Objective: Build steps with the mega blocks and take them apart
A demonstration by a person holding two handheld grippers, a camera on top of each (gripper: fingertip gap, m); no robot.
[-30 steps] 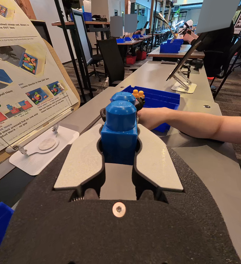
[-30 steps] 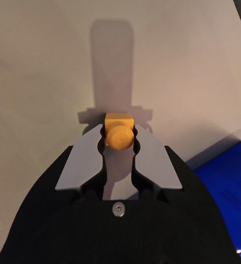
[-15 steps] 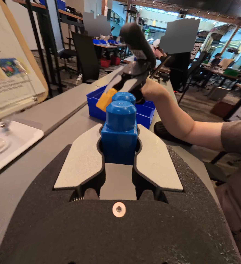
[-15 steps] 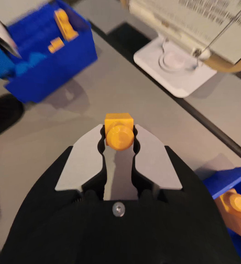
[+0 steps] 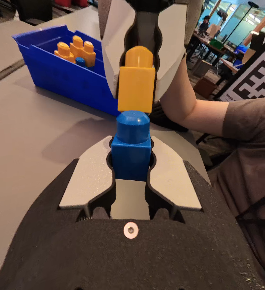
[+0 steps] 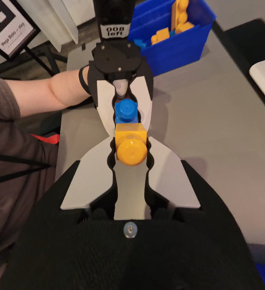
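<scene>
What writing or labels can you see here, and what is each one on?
White label on the left tool: short print, not repeated here.
Code-pattern sign: small print beneath, also withheld.
Blue block, yellow block, blue bin: no writing seen.

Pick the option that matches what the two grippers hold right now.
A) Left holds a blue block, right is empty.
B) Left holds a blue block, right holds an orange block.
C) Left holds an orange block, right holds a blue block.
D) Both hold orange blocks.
B: the left gripper is clamped on the blue block, while the right gripper grips the orange block, the two meeting above the grey table.
</scene>
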